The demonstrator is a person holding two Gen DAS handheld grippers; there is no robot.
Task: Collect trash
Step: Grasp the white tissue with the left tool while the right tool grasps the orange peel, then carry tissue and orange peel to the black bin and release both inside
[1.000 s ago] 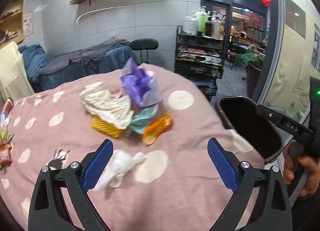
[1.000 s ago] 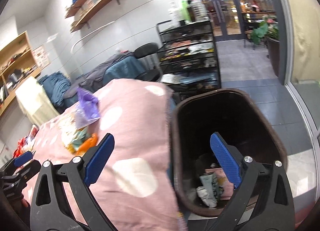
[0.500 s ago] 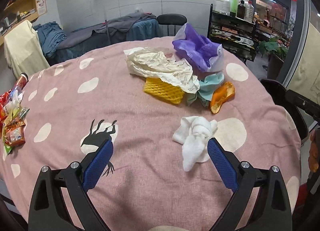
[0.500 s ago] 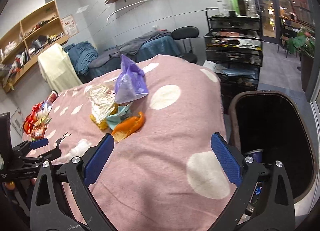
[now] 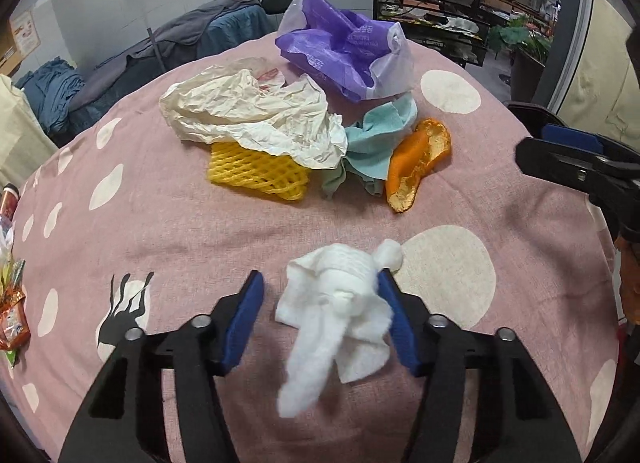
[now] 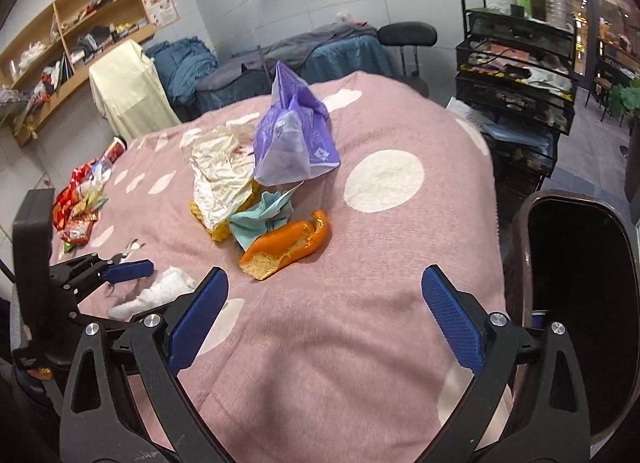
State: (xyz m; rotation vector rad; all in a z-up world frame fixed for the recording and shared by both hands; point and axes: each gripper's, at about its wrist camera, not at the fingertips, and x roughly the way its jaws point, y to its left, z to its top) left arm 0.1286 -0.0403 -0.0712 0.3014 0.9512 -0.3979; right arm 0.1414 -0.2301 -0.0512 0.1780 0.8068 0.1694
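A crumpled white tissue (image 5: 340, 303), soft and wadded with a long tail drooping toward the camera, is seen on the pink dotted cloth of the bench (image 5: 180, 223). It is bracketed by the left tongs (image 5: 320, 319), whose blue pads are partly closed around it: the right pad touches the wad, while a gap is left at the left pad. Farther across the bench, a pile is formed by an orange peel (image 5: 416, 167), a teal napkin (image 5: 376, 147), a yellow foam net (image 5: 260, 175), creased white paper (image 5: 256, 115) and a purple plastic bag (image 5: 340, 51). The right tongs (image 6: 324, 323) are held wide apart and empty above the near edge of the bench, with the peel just beyond them and a dark bin (image 6: 532, 223) to the right.
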